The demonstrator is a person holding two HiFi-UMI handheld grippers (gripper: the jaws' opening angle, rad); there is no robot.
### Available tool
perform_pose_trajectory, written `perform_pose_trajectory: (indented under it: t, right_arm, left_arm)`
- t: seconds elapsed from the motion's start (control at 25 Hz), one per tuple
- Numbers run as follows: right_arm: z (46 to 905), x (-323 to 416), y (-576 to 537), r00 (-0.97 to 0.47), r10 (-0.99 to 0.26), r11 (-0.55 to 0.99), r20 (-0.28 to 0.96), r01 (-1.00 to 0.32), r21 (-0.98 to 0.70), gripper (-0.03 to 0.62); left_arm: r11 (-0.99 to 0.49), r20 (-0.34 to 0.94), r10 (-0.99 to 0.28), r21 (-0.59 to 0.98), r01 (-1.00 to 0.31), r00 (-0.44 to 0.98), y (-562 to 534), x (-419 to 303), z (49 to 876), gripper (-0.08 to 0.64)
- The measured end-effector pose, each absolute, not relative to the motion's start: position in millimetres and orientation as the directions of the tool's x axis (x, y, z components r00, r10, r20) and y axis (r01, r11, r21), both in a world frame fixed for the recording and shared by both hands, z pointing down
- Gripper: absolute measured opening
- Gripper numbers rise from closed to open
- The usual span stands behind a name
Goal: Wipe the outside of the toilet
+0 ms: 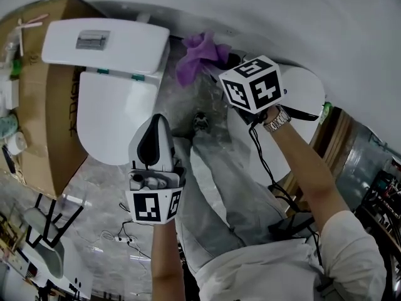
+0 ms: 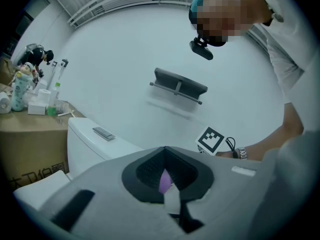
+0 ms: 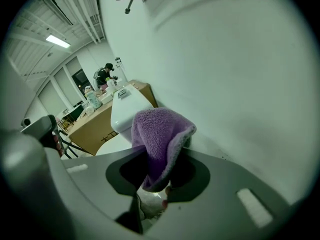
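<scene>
— Left of the toilet point(image 1: 103, 99), what do we note?
— We note a cardboard box point(image 1: 47, 105) just beside it, with bottles point(image 2: 20, 89) on top. Crinkled plastic sheeting point(image 1: 207, 168) covers the floor between us and the bowl.
— And our tongs?
— Our right gripper point(image 3: 159, 174), arm stretched toward the wall, is clamped on a purple cloth point(image 1: 199, 56) held just right of the tank. Our left gripper point(image 1: 156, 124) hovers beside the closed lid, jaws together, holding nothing.
</scene>
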State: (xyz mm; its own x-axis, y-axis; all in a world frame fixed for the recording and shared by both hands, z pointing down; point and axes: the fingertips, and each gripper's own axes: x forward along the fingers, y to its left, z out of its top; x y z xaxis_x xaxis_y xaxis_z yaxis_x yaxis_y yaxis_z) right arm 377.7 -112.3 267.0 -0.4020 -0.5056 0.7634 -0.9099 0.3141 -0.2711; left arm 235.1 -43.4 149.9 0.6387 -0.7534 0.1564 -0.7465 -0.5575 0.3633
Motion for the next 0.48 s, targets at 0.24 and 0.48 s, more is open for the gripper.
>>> perform_pose_trajectory:
  t: [0.24, 0.48]
  right_arm:
    - [282, 375, -100, -0.385, -0.526, 0.248, 0.759, -0.923, -0.295, 0.097]
    - [300, 335, -80, -0.345, -0.539, 0.187, 0.768, -0.938, -0.290, 0.097]
  left_arm:
    - [-0.560, 0.148, -0.763, 0.335, -0.758, 0.629, -51, 217, 151, 0.006]
    - [-0.547, 0.185, -0.748, 0.373, -0.750, 0.637, -55, 174, 184, 0.006]
